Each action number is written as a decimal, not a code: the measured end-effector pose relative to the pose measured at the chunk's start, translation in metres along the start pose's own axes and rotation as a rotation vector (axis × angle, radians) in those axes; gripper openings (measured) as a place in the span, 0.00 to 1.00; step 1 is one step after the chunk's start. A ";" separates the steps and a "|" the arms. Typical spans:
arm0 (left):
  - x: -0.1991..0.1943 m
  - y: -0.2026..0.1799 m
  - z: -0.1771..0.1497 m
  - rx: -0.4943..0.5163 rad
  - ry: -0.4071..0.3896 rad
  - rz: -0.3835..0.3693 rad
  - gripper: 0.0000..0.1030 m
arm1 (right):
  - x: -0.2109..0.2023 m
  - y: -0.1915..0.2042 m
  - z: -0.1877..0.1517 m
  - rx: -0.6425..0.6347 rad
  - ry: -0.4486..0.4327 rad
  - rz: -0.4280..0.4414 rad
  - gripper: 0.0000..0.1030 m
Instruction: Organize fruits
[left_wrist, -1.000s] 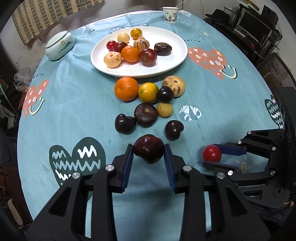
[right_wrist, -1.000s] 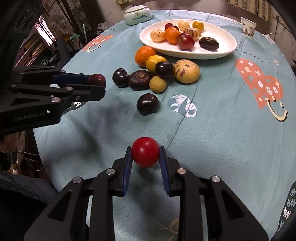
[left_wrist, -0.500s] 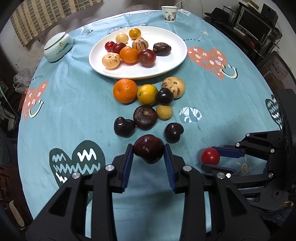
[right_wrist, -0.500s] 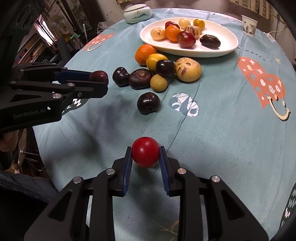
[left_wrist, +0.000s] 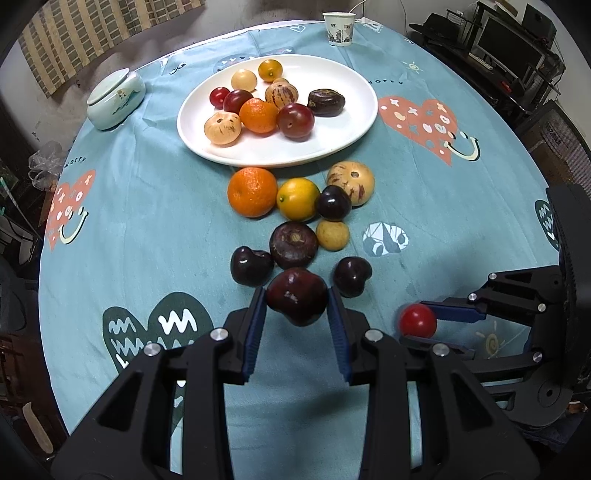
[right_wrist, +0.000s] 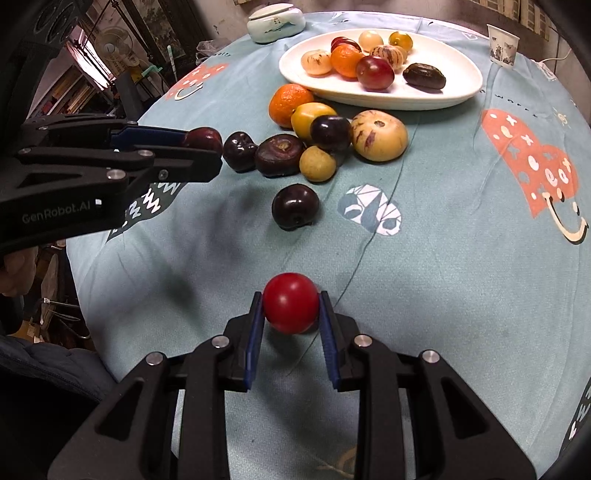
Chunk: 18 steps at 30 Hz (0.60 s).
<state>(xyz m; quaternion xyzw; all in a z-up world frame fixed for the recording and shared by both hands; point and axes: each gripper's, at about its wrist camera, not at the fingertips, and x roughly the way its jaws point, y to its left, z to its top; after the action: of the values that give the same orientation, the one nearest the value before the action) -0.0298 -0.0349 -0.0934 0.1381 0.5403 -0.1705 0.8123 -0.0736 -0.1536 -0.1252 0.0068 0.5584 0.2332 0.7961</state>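
- We found the left tongs (left_wrist: 296, 302) pinching a dark plum (left_wrist: 296, 301) between their blue pads, the fruit clear of the cloth, to judge by the shadow under it.
- We found the right tongs (right_wrist: 291, 308) pinching a small red tomato (right_wrist: 291, 307) in the same manner, likewise raised above the counter (right_wrist: 461, 280).
- The white plate (left_wrist: 354, 122) stood at the far side of the counter and already carried nine or so fruits, bunched toward its left half; its right half lay mostly bare.
- Eight loose fruits remained on the cloth between the tongs and the plate: an orange (left_wrist: 252, 191), a yellow citrus (left_wrist: 297, 198), a speckled melon (left_wrist: 351, 182) and several dark plums among them.
- Risk one, in our judgement: both held fruits were round and smooth, gripped only across their middles, so a jolt on the way could let either slip and roll off the counter's edge.
- Risk two: the loose pile lay directly on the line to the plate, so a low pass could knock those fruits and scatter them.
- Risk three: setting a fruit down on the crowded side of the plate could nudge its neighbours over the shallow rim.
- Risk four: both tongs sat near each other, so moving together toward one plate could make them collide.
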 end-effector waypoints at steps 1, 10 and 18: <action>0.000 0.000 0.000 0.000 0.001 0.001 0.33 | 0.000 0.000 0.000 -0.001 -0.001 -0.001 0.29; -0.001 0.000 0.000 0.003 -0.003 0.008 0.33 | -0.001 0.002 -0.002 0.000 -0.001 0.005 0.29; -0.004 -0.001 0.000 0.003 -0.004 0.020 0.33 | -0.001 0.002 -0.002 0.000 0.000 0.011 0.29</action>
<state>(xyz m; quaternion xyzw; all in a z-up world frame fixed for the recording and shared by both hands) -0.0314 -0.0350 -0.0899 0.1441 0.5370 -0.1635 0.8150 -0.0767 -0.1529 -0.1246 0.0100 0.5584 0.2374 0.7948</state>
